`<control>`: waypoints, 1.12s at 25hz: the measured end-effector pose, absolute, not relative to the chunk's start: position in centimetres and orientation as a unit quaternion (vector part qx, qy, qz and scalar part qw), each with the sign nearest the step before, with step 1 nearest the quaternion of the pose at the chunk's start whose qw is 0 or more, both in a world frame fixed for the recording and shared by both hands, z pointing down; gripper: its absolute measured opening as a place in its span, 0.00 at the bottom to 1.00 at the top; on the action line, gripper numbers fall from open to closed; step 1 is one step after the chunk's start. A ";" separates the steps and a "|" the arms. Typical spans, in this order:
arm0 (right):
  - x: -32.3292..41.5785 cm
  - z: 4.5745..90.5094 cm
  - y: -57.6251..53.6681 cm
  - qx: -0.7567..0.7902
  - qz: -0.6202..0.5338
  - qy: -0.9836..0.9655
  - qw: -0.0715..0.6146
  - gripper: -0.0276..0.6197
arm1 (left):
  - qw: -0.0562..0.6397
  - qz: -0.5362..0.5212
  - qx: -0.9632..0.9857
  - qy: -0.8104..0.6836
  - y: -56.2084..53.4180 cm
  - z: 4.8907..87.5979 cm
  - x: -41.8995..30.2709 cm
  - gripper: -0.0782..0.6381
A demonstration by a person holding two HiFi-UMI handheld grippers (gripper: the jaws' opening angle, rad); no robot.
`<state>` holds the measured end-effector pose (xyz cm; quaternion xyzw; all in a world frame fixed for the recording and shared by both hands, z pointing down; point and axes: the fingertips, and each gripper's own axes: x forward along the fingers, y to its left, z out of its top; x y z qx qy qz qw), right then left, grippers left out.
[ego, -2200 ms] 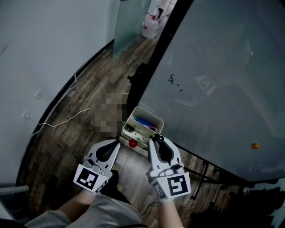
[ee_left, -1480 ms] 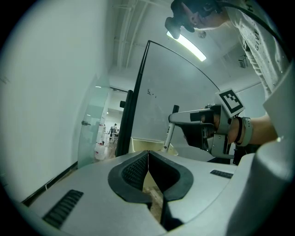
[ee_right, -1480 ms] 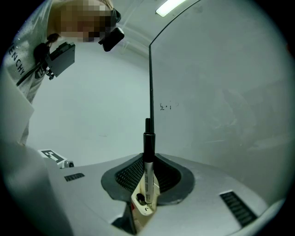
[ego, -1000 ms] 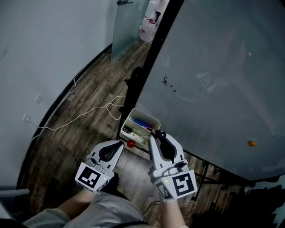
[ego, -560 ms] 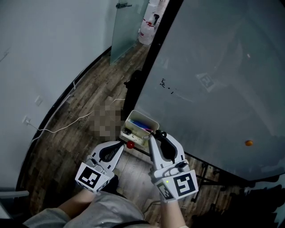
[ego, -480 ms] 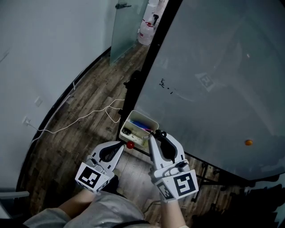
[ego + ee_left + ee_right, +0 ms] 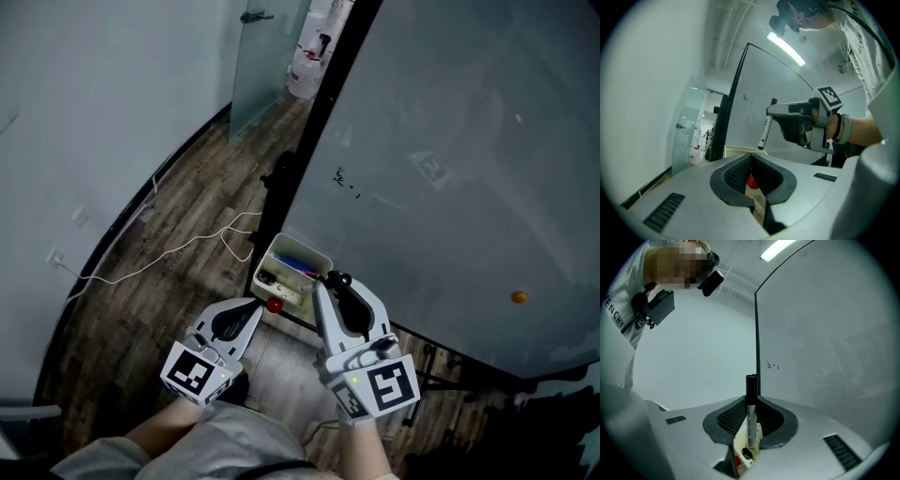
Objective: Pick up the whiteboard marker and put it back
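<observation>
A whiteboard marker (image 7: pixel 751 416) with a grey barrel and black cap stands upright between the jaws of my right gripper (image 7: pixel 752 401), which is shut on it. In the head view its cap (image 7: pixel 337 278) pokes up at the tips of the right gripper (image 7: pixel 330 283), just over the near corner of a white tray (image 7: pixel 315 255) at the foot of the whiteboard (image 7: pixel 450 159). My left gripper (image 7: pixel 257 303) hovers beside it to the left, jaws closed together with nothing held. From the left gripper view (image 7: pixel 751 157) the marker (image 7: pixel 763 133) hangs above the tray rim (image 7: pixel 736 149).
The tray holds several markers and small items. A red ball-like thing (image 7: pixel 274 304) sits at the tray's near edge. The whiteboard's black frame (image 7: pixel 323 122) and stand feet rise from a wooden floor (image 7: pixel 178 272) with a white cable (image 7: pixel 159 255). A curved wall runs left.
Both grippers hold their places and the marker stays clamped upright. Only the head view has drifted slightly.
</observation>
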<state>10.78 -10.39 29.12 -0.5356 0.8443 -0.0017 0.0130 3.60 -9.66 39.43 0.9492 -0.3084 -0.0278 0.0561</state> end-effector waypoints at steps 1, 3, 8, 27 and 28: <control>10.7 29.0 -10.4 -0.535 -0.002 0.845 0.014 0.16 | 0.056 -0.028 0.949 -0.308 -9.6 39.4 3.5 0.13; 10.6 28.9 -10.4 -0.534 -0.004 0.845 0.020 0.16 | 0.058 -0.030 0.949 -0.309 -9.7 39.3 3.4 0.13; 10.5 28.6 -10.5 -0.532 -0.002 0.846 0.022 0.16 | 0.058 -0.033 0.949 -0.309 -9.6 39.1 3.3 0.13; 10.5 27.2 -10.3 -0.529 0.014 0.848 0.019 0.16 | 0.056 -0.044 0.949 -0.306 -9.9 38.3 4.0 0.13; 10.5 27.1 -10.3 -0.529 0.015 0.848 0.019 0.16 | 0.056 -0.045 0.950 -0.305 -9.9 38.3 4.1 0.13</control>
